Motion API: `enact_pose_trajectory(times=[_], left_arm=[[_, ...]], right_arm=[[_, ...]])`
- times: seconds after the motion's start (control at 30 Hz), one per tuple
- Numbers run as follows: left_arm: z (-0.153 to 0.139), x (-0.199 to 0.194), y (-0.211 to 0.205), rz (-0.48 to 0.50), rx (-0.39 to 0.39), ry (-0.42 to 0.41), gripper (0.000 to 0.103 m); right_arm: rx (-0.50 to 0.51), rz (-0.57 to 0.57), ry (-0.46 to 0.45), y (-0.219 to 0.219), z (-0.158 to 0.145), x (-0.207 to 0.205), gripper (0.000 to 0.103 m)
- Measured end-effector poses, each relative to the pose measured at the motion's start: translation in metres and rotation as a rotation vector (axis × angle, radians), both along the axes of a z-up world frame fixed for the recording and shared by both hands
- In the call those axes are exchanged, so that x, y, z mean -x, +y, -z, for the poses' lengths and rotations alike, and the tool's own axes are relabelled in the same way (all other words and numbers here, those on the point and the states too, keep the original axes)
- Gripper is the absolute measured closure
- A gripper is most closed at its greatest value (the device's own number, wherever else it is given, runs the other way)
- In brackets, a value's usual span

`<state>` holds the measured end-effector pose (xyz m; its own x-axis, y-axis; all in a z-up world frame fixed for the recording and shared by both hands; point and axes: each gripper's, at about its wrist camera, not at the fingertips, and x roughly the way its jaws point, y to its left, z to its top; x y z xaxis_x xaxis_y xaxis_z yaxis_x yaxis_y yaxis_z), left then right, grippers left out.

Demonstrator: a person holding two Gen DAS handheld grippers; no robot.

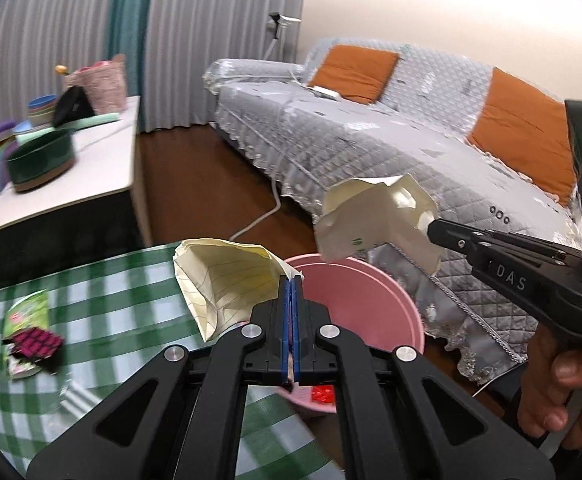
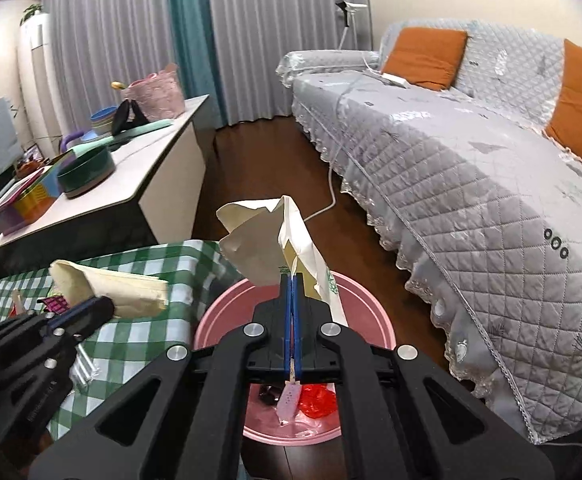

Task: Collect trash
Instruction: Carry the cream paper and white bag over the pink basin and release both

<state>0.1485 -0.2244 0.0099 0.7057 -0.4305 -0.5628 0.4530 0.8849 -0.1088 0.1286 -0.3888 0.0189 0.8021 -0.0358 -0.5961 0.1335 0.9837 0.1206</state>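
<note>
My left gripper (image 1: 291, 280) is shut on a crumpled sheet of lined yellow paper (image 1: 223, 280), held at the table edge beside the pink bin (image 1: 371, 312); it also shows in the right wrist view (image 2: 111, 286). My right gripper (image 2: 291, 278) is shut on a crumpled white paper wrapper (image 2: 267, 240), held above the pink bin (image 2: 227, 320). The same wrapper (image 1: 379, 216) hangs over the bin in the left wrist view. Red and white trash (image 2: 315, 398) lies inside the bin. Green and pink wrappers (image 1: 31, 324) lie on the green checked tablecloth (image 1: 131, 300).
A grey quilted sofa (image 2: 471, 168) with orange cushions (image 2: 423, 56) fills the right side. A white side table (image 2: 151, 176) carries a dark green bowl (image 2: 87, 172), a pink basket (image 2: 157, 94) and bowls. A white cable (image 2: 331, 200) runs across the brown floor.
</note>
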Motion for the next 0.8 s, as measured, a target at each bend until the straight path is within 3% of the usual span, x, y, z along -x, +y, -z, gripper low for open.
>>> enact_pose_trajectory(times=[0.53, 0.63, 0.67, 0.73, 0.8], left_arm=[[0.029, -0.019, -0.038, 0.074, -0.039, 0.059, 0.102], [0.028, -0.020, -0.039, 0.076, -0.040, 0.063, 0.099], [0.028, -0.021, -0.038, 0.076, -0.038, 0.068, 0.094], [0.026, -0.021, -0.035, 0.072, -0.033, 0.063, 0.090], [0.023, -0.020, -0.030, 0.062, -0.031, 0.060, 0.090]], right_arm=[[-0.028, 0.038, 0.030, -0.020, 0.011, -0.005, 0.102], [-0.046, 0.053, 0.023, -0.022, 0.010, -0.005, 0.095], [-0.050, 0.057, 0.024, -0.023, 0.010, -0.005, 0.083], [-0.065, 0.067, 0.020, -0.025, 0.010, -0.005, 0.069], [-0.066, 0.068, 0.018, -0.024, 0.009, -0.005, 0.068]])
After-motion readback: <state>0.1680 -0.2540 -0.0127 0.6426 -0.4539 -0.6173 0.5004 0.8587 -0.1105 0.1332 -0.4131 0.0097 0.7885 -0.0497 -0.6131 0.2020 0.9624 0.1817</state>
